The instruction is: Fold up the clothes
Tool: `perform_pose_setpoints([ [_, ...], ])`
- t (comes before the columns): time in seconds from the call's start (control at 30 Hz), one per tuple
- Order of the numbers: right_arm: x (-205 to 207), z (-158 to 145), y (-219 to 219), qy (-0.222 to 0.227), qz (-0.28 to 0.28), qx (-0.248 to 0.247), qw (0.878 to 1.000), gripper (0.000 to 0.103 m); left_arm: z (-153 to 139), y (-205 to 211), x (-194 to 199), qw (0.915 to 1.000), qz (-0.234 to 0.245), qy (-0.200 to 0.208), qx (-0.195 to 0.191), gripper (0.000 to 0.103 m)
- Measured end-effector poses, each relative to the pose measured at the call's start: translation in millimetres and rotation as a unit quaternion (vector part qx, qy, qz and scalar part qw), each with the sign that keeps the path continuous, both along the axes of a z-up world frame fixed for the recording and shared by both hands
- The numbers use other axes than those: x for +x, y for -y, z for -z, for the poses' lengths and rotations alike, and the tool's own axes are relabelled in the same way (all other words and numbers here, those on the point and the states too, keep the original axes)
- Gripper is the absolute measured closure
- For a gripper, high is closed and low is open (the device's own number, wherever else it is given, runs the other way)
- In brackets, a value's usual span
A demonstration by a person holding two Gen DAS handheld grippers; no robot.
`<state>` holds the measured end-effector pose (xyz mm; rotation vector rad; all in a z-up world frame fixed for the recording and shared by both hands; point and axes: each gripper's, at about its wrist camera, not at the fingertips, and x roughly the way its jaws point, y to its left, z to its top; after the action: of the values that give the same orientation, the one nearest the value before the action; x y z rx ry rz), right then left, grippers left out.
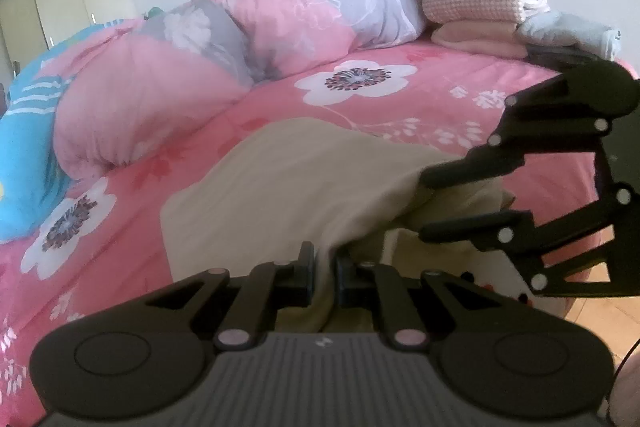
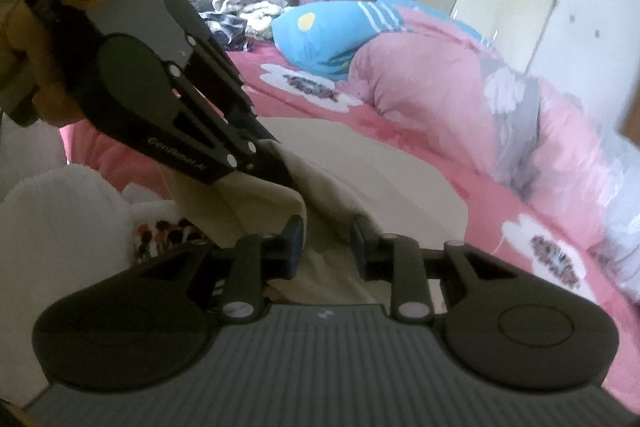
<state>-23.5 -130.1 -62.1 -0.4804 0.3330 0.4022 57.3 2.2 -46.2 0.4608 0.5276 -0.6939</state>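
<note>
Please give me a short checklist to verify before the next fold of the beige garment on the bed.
1. Left gripper shut on the beige garment: ok.
2. Right gripper free of the cloth: cannot tell; the jaws stand apart, with fabric between them.
3. Garment lying flat: not ok, bunched near the grippers.
4. Bedspread beyond the garment free for folding: ok.
5. Folded stack clear of the work: ok.

A home bedroom: a bed (image 1: 400, 99) under a pink floral quilt (image 1: 248, 39), with cream wardrobes (image 1: 60, 3) behind.
</note>
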Motion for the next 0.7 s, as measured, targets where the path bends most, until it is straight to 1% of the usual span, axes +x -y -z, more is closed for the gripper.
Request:
perform_pose_setpoints([
  [0.07, -3.1, -0.3, -1.2, 0.015, -0.010, -0.012, 1.000, 0.078, -0.5, -0.8, 1.9, 1.0000, -0.002, -0.003, -0.005, 0.092],
  [0.2, -3.3, 3.8, -2.9, 0.001, -0.035, -0.021, 0.999, 0.081, -2.3, -1.0, 3.0, 0.9999, -0.006, -0.003, -0.012, 0.092],
  [0.27, -1.7, 5.3, -2.6, -0.003, -0.039, -0.015, 0.999, 0.098, -3.6, -1.2, 2.3, 0.9999, -0.007, -0.002, -0.015, 0.092],
  [0.4, 6.8, 6.1, -2.4, 0.000, -0.028, -0.003, 1.000, 0.100, -7.7, -1.5, -0.8, 0.9998, -0.007, 0.004, -0.020, 0.092],
  [0.53, 19.0, 5.9, -2.0, -0.011, -0.016, 0.022, 1.000, 0.102, -10.2, -1.2, -2.6, 0.9996, -0.010, 0.008, -0.026, 0.092],
  [0.63, 30.3, 4.2, 1.7, -0.038, -0.009, 0.072, 0.997, 0.103, -10.6, -1.5, -4.0, 0.9995, -0.010, 0.009, -0.029, 0.092],
  [0.7, 36.8, 5.4, 2.5, -0.051, 0.003, 0.088, 0.995, 0.103, -9.3, -2.0, -5.6, 0.9996, -0.005, 0.008, -0.027, 0.092],
])
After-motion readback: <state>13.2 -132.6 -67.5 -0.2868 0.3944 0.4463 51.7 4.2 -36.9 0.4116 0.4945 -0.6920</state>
